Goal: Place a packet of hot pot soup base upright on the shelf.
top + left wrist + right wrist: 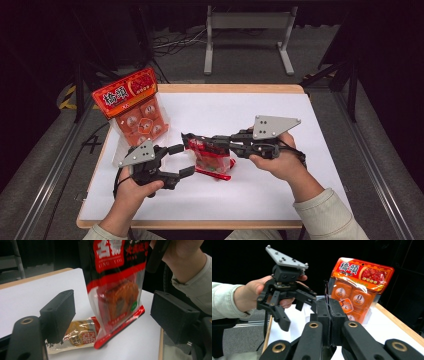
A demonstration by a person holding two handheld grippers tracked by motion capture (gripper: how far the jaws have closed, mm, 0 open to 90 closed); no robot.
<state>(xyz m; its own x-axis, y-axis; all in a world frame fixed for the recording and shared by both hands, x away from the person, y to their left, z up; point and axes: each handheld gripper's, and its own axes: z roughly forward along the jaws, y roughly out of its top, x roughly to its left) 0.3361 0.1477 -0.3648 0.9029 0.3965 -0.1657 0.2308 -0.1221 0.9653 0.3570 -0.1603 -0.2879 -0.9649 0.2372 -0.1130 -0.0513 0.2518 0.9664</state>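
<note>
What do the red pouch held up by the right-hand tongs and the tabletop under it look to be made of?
Red pouch: looks like thin glossy plastic film, partly clear; it shines, crinkles, and the reddish food shows through. Right tongs are shut on its top edge. Table: apparently wood or a wood-look board, judging by its tan edge, under a matte white sheet, possibly paper or laminate.

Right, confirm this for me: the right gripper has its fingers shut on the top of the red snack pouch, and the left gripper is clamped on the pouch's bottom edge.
Not quite. The right gripper does pinch the red snack pouch at its top, but the left gripper is not clamped on it. The left gripper view shows its fingers standing apart on either side of the pouch, touching nothing.
</note>
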